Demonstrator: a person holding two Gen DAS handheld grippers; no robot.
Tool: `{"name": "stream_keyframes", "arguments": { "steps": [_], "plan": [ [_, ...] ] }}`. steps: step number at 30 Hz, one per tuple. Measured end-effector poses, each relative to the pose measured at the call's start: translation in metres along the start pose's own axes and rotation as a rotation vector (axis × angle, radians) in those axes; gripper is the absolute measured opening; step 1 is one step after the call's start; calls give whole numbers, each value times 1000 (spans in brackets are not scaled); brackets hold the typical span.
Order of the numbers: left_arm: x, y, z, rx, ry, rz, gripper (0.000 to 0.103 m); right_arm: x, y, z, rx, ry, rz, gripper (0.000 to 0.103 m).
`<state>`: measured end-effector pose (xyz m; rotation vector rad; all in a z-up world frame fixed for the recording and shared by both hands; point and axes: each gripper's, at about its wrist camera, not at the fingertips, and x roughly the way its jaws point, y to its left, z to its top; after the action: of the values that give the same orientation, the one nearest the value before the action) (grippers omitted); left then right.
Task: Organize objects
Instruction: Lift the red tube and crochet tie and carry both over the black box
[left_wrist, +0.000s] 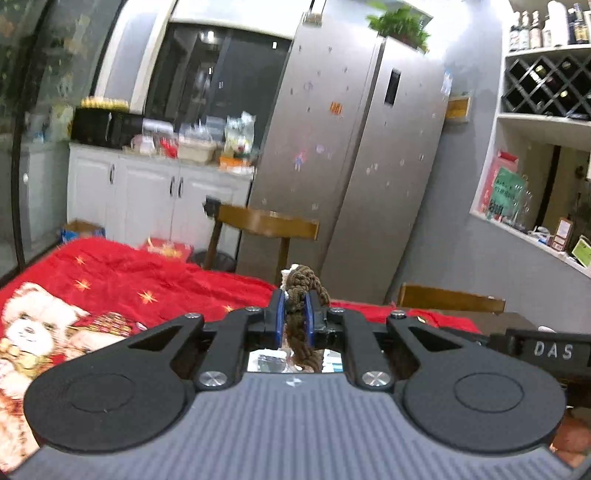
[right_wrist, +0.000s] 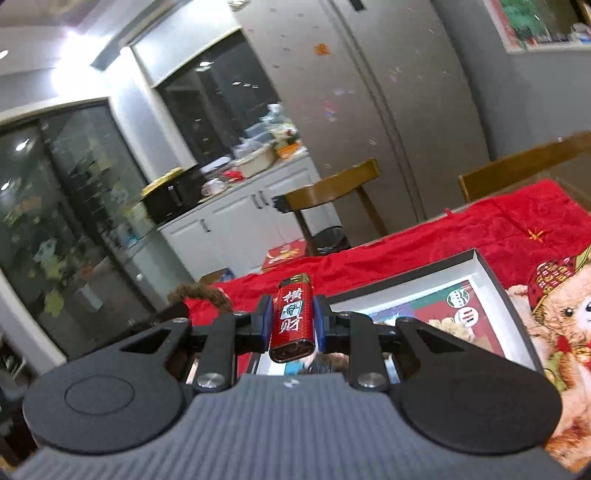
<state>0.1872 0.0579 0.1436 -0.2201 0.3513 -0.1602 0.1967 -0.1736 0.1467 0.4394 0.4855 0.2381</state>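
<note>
My left gripper (left_wrist: 295, 314) is shut on a brown braided rope (left_wrist: 303, 295), held above the red bear-print tablecloth (left_wrist: 129, 280); the rope's end sticks up past the fingertips. My right gripper (right_wrist: 292, 317) is shut on a red lighter (right_wrist: 293, 317) with white Chinese characters and a gold top, held upright above the table. Just right of it lies an open box (right_wrist: 484, 269) with a white rim and colourful printed contents. The brown rope (right_wrist: 201, 293) also shows in the right wrist view, to the left of the right gripper.
Wooden chairs (left_wrist: 266, 225) (right_wrist: 332, 188) stand at the table's far side. Behind are a silver fridge (left_wrist: 351, 147), white cabinets (left_wrist: 147, 192) with a cluttered counter, and wall shelves (left_wrist: 535, 110). A cardboard box (left_wrist: 81, 229) sits on the floor.
</note>
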Motion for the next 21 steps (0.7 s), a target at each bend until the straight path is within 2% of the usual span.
{"name": "stream_keyframes", "arguments": {
  "steps": [4,9,12,14,21],
  "plan": [
    [49,-1,0,13,62,9,14,38,-6,7,25,15,-1,26],
    [99,1,-20,38,167,25,14,92,-21,-2,90,103,-6,26],
    [113,5,-31,65,182,54,14,117,-26,-15,90,149,-26,26],
    [119,10,-35,51,197,46,14,128,-29,-22,82,166,-41,26],
    [138,15,-50,73,231,55,14,144,-32,-38,48,205,-101,26]
  ]
}}
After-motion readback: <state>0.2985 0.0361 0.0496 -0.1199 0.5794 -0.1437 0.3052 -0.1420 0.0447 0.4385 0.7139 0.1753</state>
